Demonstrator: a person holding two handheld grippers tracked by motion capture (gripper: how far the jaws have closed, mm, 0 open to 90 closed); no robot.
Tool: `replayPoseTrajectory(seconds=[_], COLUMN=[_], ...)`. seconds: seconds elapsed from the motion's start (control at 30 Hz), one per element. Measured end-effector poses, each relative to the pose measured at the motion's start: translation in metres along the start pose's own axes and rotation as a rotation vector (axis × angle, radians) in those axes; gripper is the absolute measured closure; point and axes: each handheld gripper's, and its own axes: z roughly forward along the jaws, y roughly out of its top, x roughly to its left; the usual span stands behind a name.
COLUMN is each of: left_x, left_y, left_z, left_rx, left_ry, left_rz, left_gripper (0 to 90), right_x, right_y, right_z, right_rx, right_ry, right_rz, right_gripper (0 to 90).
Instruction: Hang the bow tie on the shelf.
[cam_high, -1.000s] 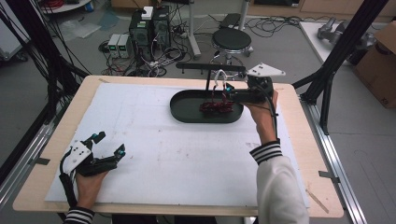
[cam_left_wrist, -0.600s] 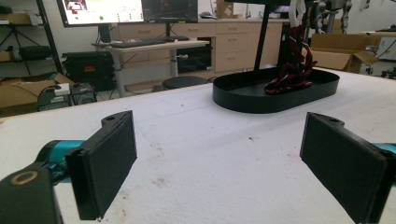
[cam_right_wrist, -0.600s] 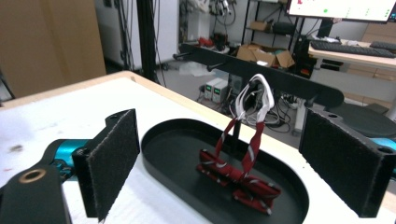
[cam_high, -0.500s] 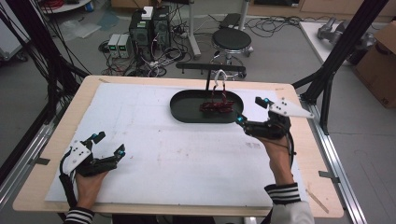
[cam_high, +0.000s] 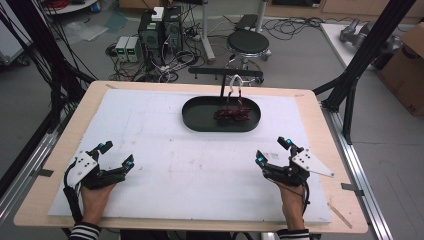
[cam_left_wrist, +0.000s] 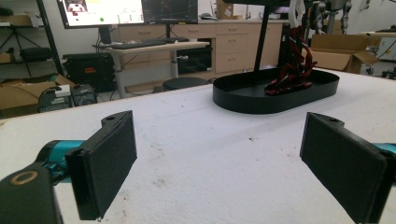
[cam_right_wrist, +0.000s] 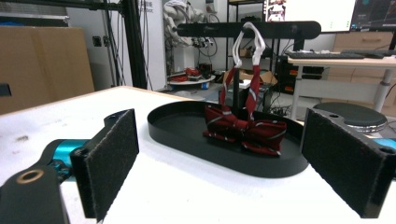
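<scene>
A dark red striped bow tie (cam_high: 232, 114) (cam_right_wrist: 245, 128) (cam_left_wrist: 290, 77) lies in the black oval tray (cam_high: 197, 120) (cam_right_wrist: 187, 135) (cam_left_wrist: 238, 95) at the back middle of the table. Its white strap (cam_high: 235, 82) (cam_right_wrist: 247, 39) hangs over the black T-shaped stand (cam_high: 225, 73) (cam_right_wrist: 280, 29) rising from the tray. My left gripper (cam_high: 116, 155) (cam_left_wrist: 217, 163) rests open near the front left of the white mat, nothing between its jaws. Near the front right, my right gripper (cam_high: 272, 151) (cam_right_wrist: 219, 163) is open and holds nothing, well short of the tray.
A white mat (cam_high: 165, 165) covers most of the wooden table (cam_high: 320, 120). Black frame posts (cam_high: 360, 55) stand at both sides. Behind the table are a round stool (cam_high: 248, 42), computer boxes (cam_high: 160, 27) and cables on the floor. A cardboard box (cam_high: 407, 65) sits at far right.
My right gripper has drawn back from the tray toward the front right of the table, open, leaving the bow tie in the tray. The left gripper has stayed put.
</scene>
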Motion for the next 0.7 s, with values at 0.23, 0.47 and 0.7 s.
replayPoseTrajectory(seconds=[0.23, 0.47, 0.7], left_x=[0.0, 0.0, 0.0], left_y=[0.0, 0.0, 0.0], left_z=[0.0, -0.001, -0.001], left_rx=[-0.004, -0.006, -0.006], left_ry=[0.003, 0.004, 0.005], left_rz=[-0.002, -0.001, -0.001], left_gripper=[11.1, 11.1, 11.1], right_x=[0.006, 0.005, 0.007], right_y=[-0.02, -0.027, -0.037], right_z=[0.005, 0.012, 0.011], right_rx=[0.044, 0.097, 0.085], right_ry=[0.0, 0.006, -0.028], right_rz=[-0.057, -0.018, -0.007], right_gripper=[10.7, 7.8, 7.8])
